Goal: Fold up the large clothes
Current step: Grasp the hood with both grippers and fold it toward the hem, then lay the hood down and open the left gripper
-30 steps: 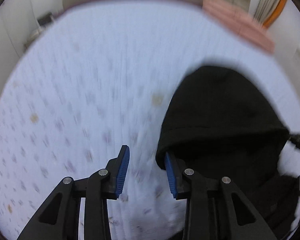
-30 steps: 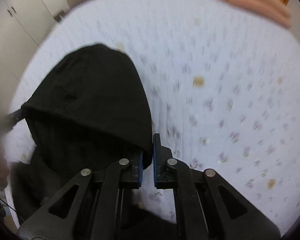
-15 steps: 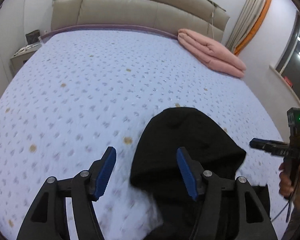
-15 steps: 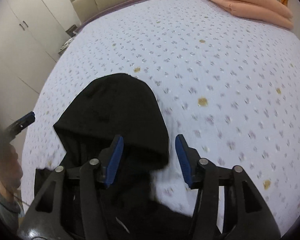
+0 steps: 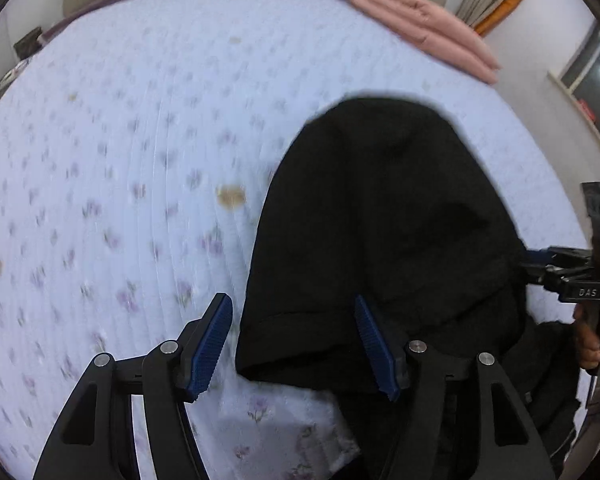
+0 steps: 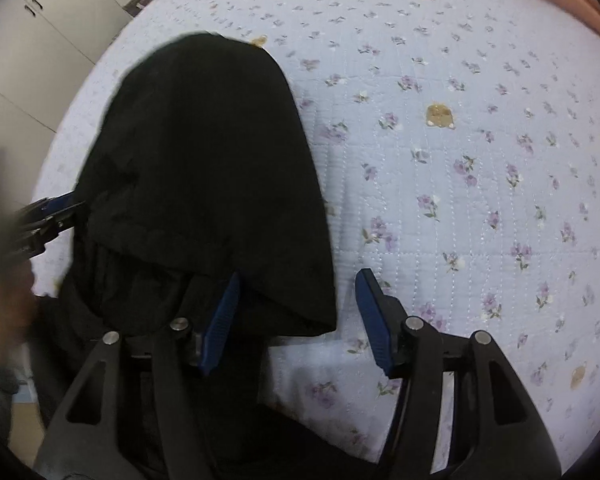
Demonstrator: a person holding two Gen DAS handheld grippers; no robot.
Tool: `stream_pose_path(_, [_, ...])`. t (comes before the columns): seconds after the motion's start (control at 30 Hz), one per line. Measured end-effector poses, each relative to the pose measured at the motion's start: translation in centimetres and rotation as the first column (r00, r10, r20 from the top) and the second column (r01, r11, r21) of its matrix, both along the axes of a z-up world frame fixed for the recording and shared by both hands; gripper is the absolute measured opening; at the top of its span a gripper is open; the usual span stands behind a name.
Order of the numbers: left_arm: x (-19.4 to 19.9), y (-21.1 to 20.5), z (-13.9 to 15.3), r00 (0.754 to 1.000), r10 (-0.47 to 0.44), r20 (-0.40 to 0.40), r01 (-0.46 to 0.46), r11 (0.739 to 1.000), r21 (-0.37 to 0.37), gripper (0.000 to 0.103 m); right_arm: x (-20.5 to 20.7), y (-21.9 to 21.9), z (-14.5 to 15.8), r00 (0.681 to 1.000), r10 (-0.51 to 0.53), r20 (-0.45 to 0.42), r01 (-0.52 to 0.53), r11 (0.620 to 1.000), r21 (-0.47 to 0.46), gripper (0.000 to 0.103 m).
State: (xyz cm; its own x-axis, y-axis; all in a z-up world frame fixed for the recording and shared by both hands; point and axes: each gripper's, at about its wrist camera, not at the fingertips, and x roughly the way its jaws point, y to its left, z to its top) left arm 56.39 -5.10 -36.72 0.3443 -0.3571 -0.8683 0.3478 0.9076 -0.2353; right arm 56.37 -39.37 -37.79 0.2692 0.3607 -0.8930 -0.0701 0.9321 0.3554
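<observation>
The black hoodie (image 5: 384, 216) lies hood-up on the flowered bed (image 5: 120, 152), soft, limp and likely light. Best taken at the hood's hemmed corners, which the left claw (image 5: 296, 344) and right claw (image 6: 296, 320), both spread apart, straddle.

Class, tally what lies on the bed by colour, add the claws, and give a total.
Black: 1, the hooded garment lying on the bed
Pink: 1, the folded blanket at the far edge
Claws: 2, left claw and right claw, both open
Total: 4
</observation>
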Motion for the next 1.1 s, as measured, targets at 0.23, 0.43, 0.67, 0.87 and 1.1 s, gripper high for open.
stream_pose_path(0.23, [3.0, -0.8, -0.4, 0.998, -0.006, -0.063, 0.001, 0.998, -0.069, 0.067, 3.0, -1.3, -0.4, 0.998, -0.047, -0.031, 0.05, 0.993, 0.108, 0.057])
stream_pose_path(0.43, [1.7, -2.7, -1.0, 1.0, 0.005, 0.025, -0.005, 1.0, 0.012, 0.018, 3.0, 1.2, 0.0, 0.999, -0.015, -0.035, 0.019, 0.992, 0.122, 0.024])
stream_pose_path(0.67, [-6.3, -1.6, 5.7, 0.979, -0.008, 0.202, -0.002, 0.999, 0.047, 0.015, -4.3, 2.2, 7.2, 0.987, 0.015, 0.161, -0.014, 1.0, -0.008, 0.009])
stream_pose_path(0.87, [-16.4, -0.6, 11.3, 0.956, -0.005, 0.294, -0.015, 0.998, 0.063, 0.013, -13.6, 4.6, 13.2, 0.95, 0.034, 0.309, -0.003, 0.995, -0.102, 0.006])
stream_pose_path(1.1, [-30.8, 2.2, 15.9, 0.948, -0.054, 0.313, 0.037, 0.998, 0.059, 0.015, -29.0, 8.6, 19.3, 0.852, 0.226, 0.472, -0.054, 0.935, -0.35, 0.005])
